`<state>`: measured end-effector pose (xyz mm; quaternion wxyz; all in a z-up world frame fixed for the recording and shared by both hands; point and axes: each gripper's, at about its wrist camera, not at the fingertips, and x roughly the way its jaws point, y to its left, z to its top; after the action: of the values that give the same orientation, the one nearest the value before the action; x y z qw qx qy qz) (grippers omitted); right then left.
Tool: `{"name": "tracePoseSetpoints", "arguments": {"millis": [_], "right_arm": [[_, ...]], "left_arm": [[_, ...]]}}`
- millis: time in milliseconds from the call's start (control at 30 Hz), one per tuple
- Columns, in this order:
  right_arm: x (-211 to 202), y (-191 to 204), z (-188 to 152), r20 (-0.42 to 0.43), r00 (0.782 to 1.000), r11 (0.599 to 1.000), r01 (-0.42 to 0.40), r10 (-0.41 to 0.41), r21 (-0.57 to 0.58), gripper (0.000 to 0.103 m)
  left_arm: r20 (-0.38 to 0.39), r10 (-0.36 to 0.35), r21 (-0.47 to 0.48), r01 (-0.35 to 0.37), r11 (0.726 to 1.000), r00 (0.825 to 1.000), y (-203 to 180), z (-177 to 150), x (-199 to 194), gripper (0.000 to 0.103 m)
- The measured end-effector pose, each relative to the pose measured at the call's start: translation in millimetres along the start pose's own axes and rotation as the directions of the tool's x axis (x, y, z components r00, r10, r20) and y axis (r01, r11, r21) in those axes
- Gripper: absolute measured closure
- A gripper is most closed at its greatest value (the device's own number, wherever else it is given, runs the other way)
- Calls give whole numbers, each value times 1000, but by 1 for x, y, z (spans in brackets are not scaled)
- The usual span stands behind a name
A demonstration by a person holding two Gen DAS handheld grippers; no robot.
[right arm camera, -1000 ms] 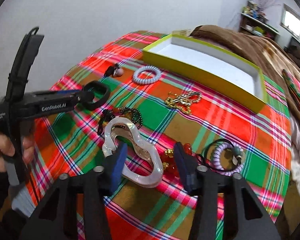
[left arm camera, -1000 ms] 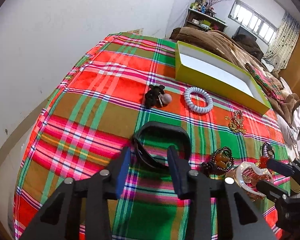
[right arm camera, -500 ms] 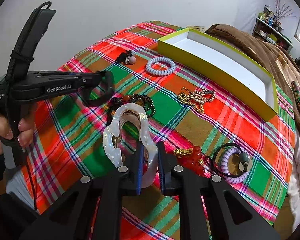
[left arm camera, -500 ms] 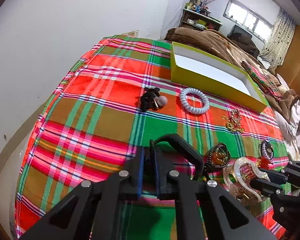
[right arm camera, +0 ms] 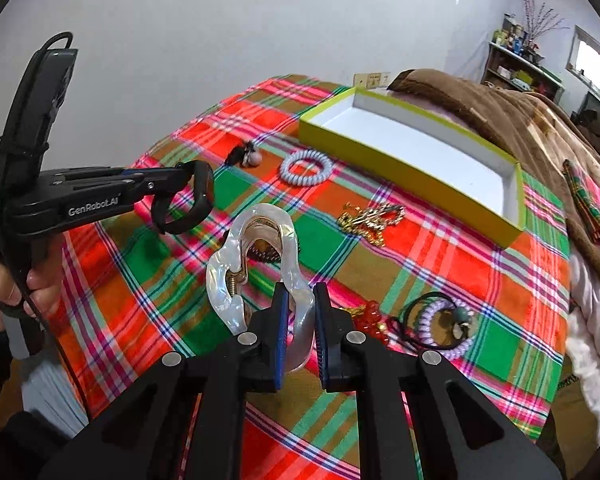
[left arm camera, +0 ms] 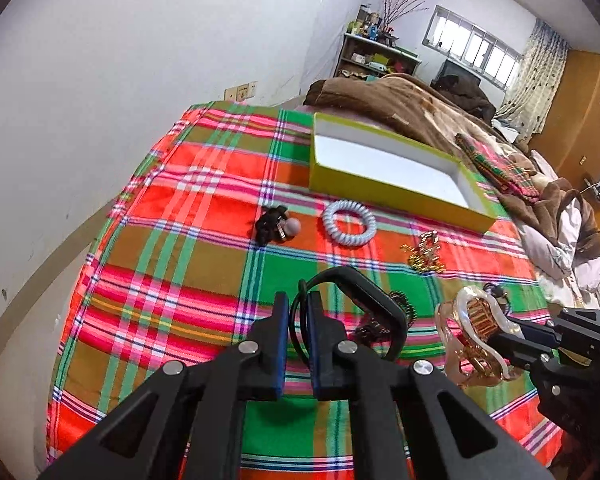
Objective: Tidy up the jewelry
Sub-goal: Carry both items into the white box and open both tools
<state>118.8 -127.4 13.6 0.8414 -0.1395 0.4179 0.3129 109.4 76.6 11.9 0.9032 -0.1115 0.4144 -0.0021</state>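
My left gripper [left arm camera: 298, 312] is shut on a black bangle [left arm camera: 376, 300] and holds it above the plaid cloth; the bangle also shows in the right wrist view [right arm camera: 196, 200]. My right gripper [right arm camera: 300, 304] is shut on a pearly white hair claw [right arm camera: 256, 256], lifted off the cloth; the claw also shows in the left wrist view [left arm camera: 472, 336]. The yellow-green box [right arm camera: 404, 160] with a white inside lies open and empty at the far side, also in the left wrist view [left arm camera: 384, 192].
On the cloth lie a white spiral hair tie [right arm camera: 306, 167], a black clip with a pearl [right arm camera: 246, 156], a gold chain [right arm camera: 370, 216], red beads [right arm camera: 370, 316], a lilac spiral tie on black cord [right arm camera: 444, 328] and a dark beaded bracelet [left arm camera: 400, 308]. A brown blanket [right arm camera: 500, 108] lies behind the box.
Both grippers have closed, the left on the black bangle, the right on the hair claw. Both have lifted their pieces off the cloth.
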Motion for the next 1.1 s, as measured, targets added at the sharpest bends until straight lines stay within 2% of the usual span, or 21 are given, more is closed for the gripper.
{"name": "tracePoseSetpoints", "arguments": {"millis": [433,700,1100], "right_arm": [[-4,-49,26,41,995,992,91,-95,91,91],[11,-96,53,45,987,977,144,-153,160,91],[48,-162,83,17,975,942,208,-220,263,91]], "left_arm": [[23,-69,84,67,994,997,-39,41,9,94],[19,-99,141,95,985,995,-65,84,47,94],[21,-95,146,91,985,995,-74,133,102,94]]}}
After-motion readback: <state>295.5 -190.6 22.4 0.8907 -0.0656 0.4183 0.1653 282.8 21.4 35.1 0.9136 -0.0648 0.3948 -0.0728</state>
